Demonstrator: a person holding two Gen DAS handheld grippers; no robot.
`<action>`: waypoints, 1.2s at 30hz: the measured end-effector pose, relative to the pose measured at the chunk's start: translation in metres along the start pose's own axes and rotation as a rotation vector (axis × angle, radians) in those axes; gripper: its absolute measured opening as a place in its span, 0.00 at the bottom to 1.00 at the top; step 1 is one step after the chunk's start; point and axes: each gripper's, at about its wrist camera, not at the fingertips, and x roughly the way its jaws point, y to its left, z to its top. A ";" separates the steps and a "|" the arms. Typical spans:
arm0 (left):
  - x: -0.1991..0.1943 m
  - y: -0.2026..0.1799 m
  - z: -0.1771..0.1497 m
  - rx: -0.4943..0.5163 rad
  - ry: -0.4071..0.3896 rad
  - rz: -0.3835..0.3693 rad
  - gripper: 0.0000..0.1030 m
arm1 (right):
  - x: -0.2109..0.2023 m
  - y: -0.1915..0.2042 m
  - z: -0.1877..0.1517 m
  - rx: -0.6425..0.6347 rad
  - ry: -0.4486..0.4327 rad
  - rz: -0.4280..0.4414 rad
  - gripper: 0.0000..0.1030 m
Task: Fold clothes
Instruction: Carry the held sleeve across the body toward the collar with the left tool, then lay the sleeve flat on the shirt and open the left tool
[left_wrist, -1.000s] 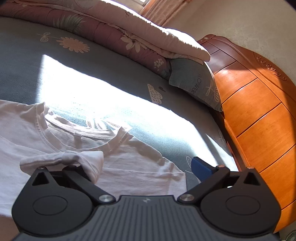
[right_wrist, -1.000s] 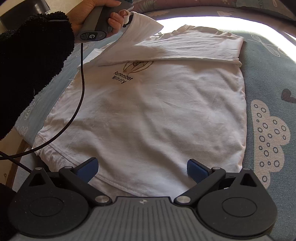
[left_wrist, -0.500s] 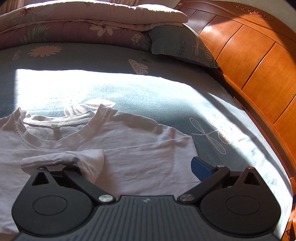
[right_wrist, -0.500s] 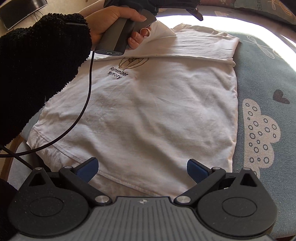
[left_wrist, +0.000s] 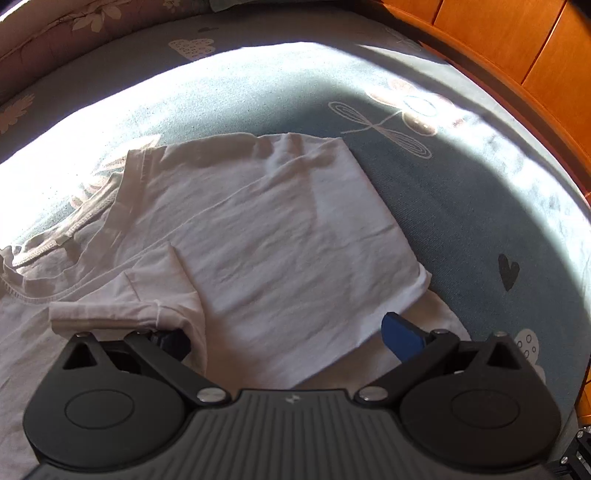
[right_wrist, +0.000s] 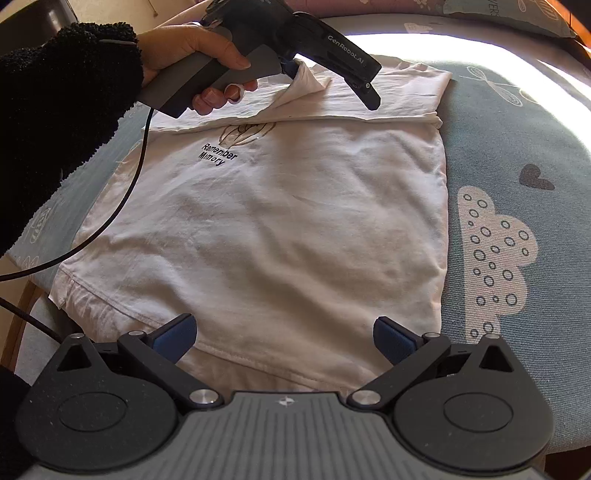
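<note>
**One limp shirt, part-folded, and where we would grip it**

One bed fills both views, its blue printed sheet lit by a bright band of sun. On it lies the shirt, white, flat and face up, with its black print toward 10 o'clock in the right wrist view and its top part folded over as a band across 12 o'clock.

We judge the shirt light, thin and wholly limp: it will sag from any single hold and slide easily over itself, yet it cannot be harmed. Hems, seams and corners give the firmest bite.

Our left gripper stands wide, though the sleeve drapes over its left finger, so the cloth seems hooked, not pinched. The left hand carries it above the folded band.

Our right gripper is also wide and empty, poised at the bottom hem at 6 o'clock. Taking the hem at two corners would likely keep it square.
</note>
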 end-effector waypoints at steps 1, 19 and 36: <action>-0.006 0.010 -0.002 -0.069 0.003 -0.071 0.99 | 0.000 -0.002 -0.001 0.008 -0.003 0.000 1.00; -0.039 0.113 -0.039 -0.543 -0.136 -0.180 0.99 | -0.001 -0.010 -0.002 0.043 -0.033 0.015 1.00; -0.032 0.018 0.022 -0.336 -0.200 -0.371 0.99 | -0.009 -0.010 -0.008 0.074 -0.041 -0.026 1.00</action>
